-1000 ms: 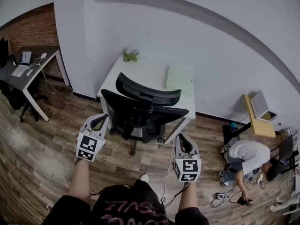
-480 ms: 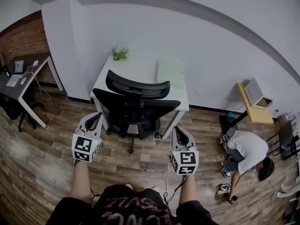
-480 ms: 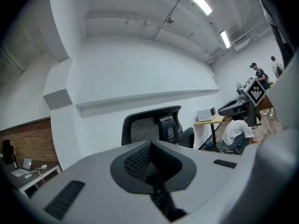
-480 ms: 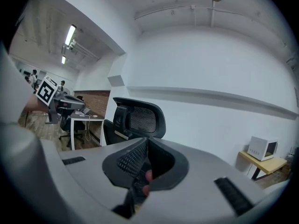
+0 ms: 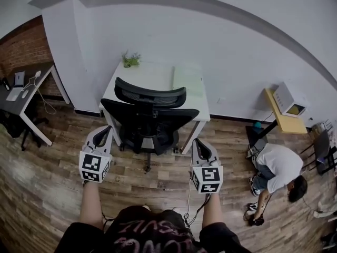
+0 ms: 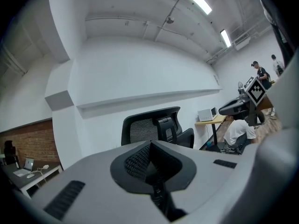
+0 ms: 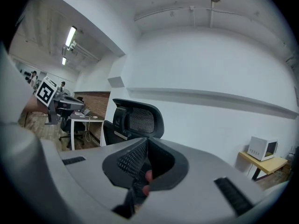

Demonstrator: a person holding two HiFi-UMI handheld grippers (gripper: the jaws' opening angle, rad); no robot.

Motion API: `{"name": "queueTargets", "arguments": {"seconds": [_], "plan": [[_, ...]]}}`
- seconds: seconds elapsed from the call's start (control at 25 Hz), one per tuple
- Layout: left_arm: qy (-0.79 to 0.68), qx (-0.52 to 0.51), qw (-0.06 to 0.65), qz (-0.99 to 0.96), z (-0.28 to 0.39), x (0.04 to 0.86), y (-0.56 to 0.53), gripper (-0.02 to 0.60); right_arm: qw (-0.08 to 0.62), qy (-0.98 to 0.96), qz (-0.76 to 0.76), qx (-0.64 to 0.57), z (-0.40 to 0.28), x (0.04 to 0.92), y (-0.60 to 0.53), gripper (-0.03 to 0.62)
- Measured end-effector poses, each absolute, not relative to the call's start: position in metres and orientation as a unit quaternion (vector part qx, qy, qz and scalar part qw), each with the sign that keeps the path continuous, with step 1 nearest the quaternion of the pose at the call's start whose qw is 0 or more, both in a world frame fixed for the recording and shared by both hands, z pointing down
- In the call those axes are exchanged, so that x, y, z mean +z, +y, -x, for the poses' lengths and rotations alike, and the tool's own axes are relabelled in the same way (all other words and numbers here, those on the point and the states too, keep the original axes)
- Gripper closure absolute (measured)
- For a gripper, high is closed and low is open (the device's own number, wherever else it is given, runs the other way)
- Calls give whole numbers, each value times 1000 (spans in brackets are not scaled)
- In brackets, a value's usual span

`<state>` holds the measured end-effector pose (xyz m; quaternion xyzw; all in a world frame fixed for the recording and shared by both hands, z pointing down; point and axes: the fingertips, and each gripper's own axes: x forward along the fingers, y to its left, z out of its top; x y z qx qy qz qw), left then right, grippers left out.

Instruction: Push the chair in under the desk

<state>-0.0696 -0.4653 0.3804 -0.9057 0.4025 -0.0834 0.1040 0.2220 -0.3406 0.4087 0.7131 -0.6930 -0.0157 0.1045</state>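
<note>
A black mesh office chair (image 5: 150, 115) stands at the front edge of the white desk (image 5: 158, 75), with its seat partly under the top. Both hand-held grippers sit just behind it on the near side. My left gripper (image 5: 108, 130) is by the chair's left side and my right gripper (image 5: 198, 143) by its right side. Both are shut with nothing between the jaws. In the left gripper view the shut left gripper (image 6: 149, 146) points at the chair's headrest (image 6: 152, 127), a short way off. In the right gripper view the right gripper (image 7: 147, 143) does the same toward the chair (image 7: 135, 120).
A small plant (image 5: 130, 60) and a pale green pad (image 5: 187, 80) lie on the desk. A person (image 5: 276, 167) crouches on the wood floor at the right, beside a yellow side table (image 5: 287, 123). Cables (image 5: 188, 194) trail on the floor. A dark desk (image 5: 23, 88) stands at the left.
The head view has shifted, so chair and desk sit a little further left in it. Both grippers stay shut behind the chair. The crouching person at the right has moved.
</note>
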Motion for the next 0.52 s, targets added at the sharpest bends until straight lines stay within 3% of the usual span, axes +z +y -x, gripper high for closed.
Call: {"name": "queueTargets", "arguments": {"seconds": [0.52], "plan": [[402,-70,87,909,73,379,-462,568,94,-687,-720,-14,-226,409,-333,566]]}}
